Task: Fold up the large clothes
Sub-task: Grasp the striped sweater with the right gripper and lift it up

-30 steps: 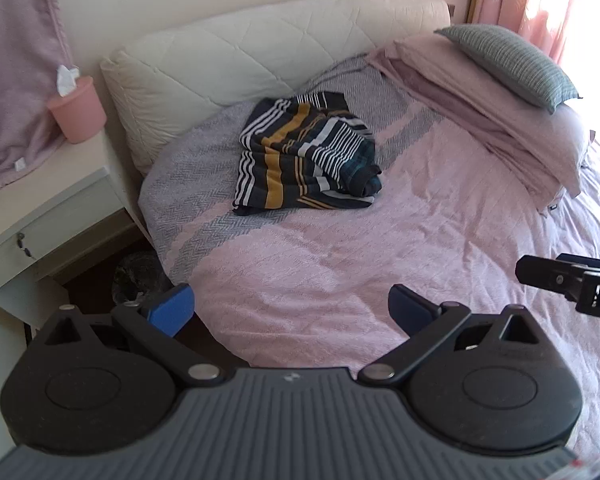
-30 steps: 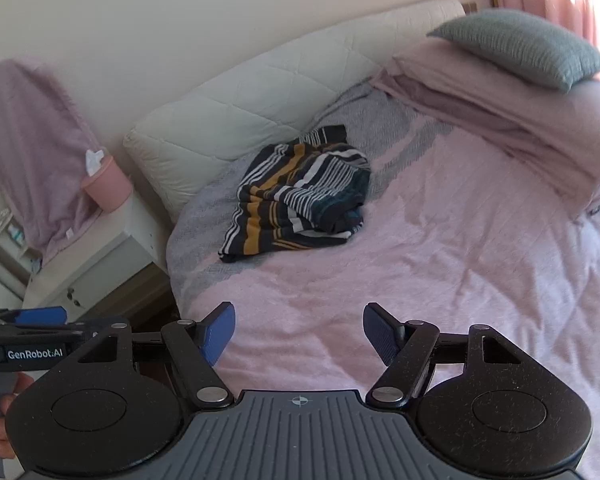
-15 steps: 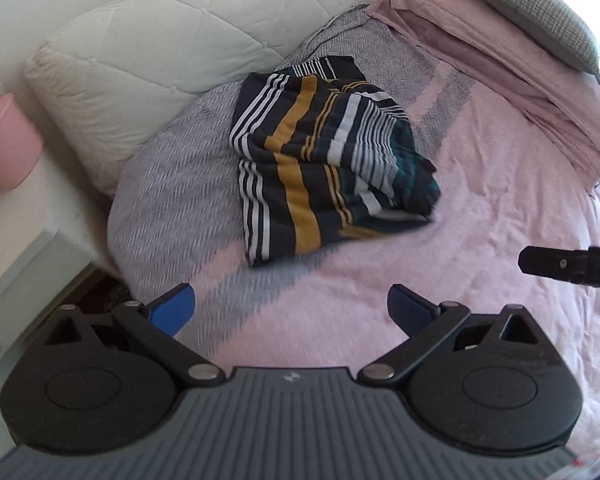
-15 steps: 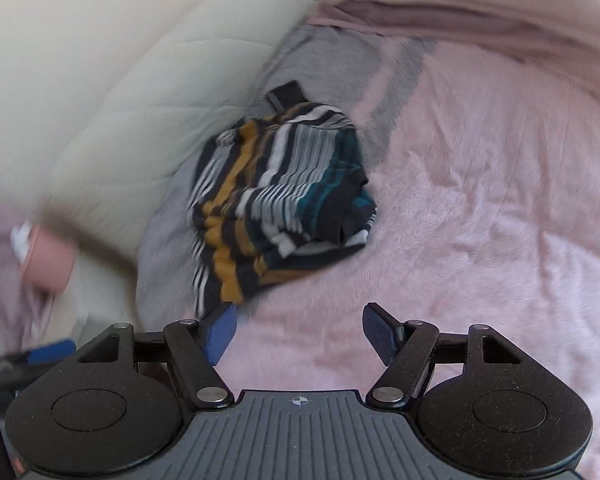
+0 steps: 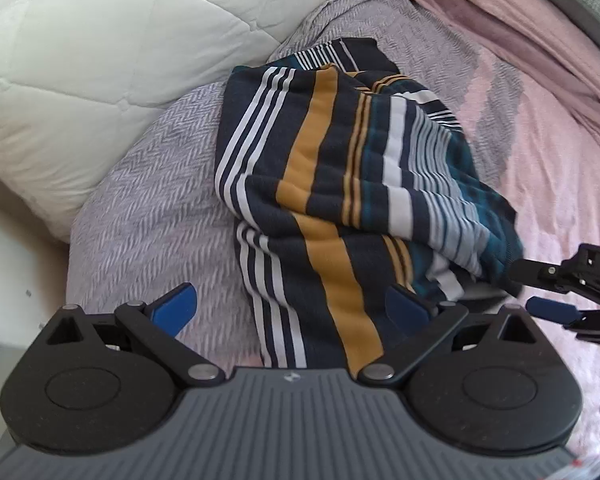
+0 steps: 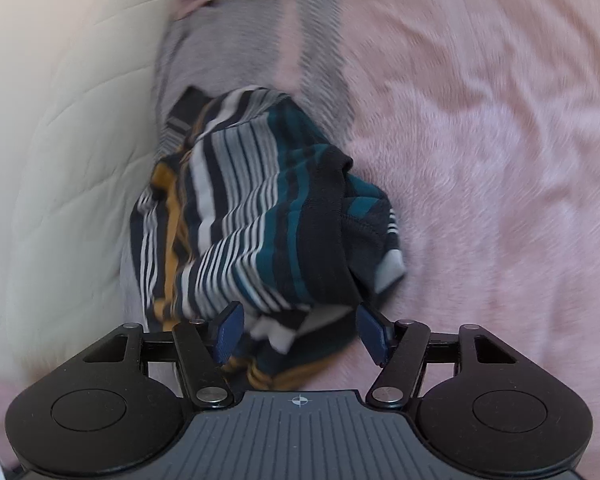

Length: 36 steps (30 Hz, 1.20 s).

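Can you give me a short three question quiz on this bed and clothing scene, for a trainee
1. True or false: the striped garment lies smoothed flat on the pink bedspread.
2. Multiple choice: what sits between the right gripper fingers? A) bare bedspread B) the garment's bunched near edge C) a pillow
3. Fill in: the left gripper has its jaws ____ over the garment's near edge.

Key
1. False: it lies crumpled in a heap, partly on the grey herringbone patch.
2. B. The jaws are closing around that edge, pads not yet pressing.
3. Open, with nothing gripped.
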Available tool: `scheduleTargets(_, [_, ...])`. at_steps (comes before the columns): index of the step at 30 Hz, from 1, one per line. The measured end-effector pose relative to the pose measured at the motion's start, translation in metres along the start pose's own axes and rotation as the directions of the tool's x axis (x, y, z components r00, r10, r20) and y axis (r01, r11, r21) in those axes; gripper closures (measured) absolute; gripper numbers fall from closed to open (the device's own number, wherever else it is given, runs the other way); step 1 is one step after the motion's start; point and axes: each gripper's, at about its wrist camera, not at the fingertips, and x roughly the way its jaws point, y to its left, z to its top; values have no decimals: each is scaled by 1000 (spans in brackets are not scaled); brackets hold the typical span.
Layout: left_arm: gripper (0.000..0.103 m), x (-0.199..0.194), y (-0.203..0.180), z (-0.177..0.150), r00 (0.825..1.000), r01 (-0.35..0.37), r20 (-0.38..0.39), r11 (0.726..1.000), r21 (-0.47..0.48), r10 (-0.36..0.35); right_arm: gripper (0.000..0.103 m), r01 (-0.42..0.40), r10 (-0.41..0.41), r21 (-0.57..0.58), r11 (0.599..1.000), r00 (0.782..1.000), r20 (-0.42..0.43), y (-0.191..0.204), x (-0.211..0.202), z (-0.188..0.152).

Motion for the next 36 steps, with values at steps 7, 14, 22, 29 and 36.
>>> scheduleTargets(7, [4, 36, 13, 24, 1000, -17, -20, 1000, -5, 17, 84, 26, -30, 138, 990, 999, 25, -7, 32, 16])
scheduleTargets(14, [6, 21, 20, 34, 1000, -25, 14, 1000, -15, 25, 96, 8, 132, -411, 911, 941, 310, 65, -69, -5])
scheduleTargets(22, [7, -61, -1, 32, 985, 10, 171, 1000, 1, -10, 97, -55, 385, -543, 838, 765, 517, 92, -231, -35])
scheduleTargets(29, [7, -159, -64, 15, 940, 100, 315, 988, 117, -133, 97, 7, 503, -603, 798, 543, 672, 77, -396, -84])
scheduleTargets(36, [7, -240, -155, -20, 860, 242, 377, 926, 289, -343, 97, 87, 495, -542, 836, 310, 812, 30, -543, -125])
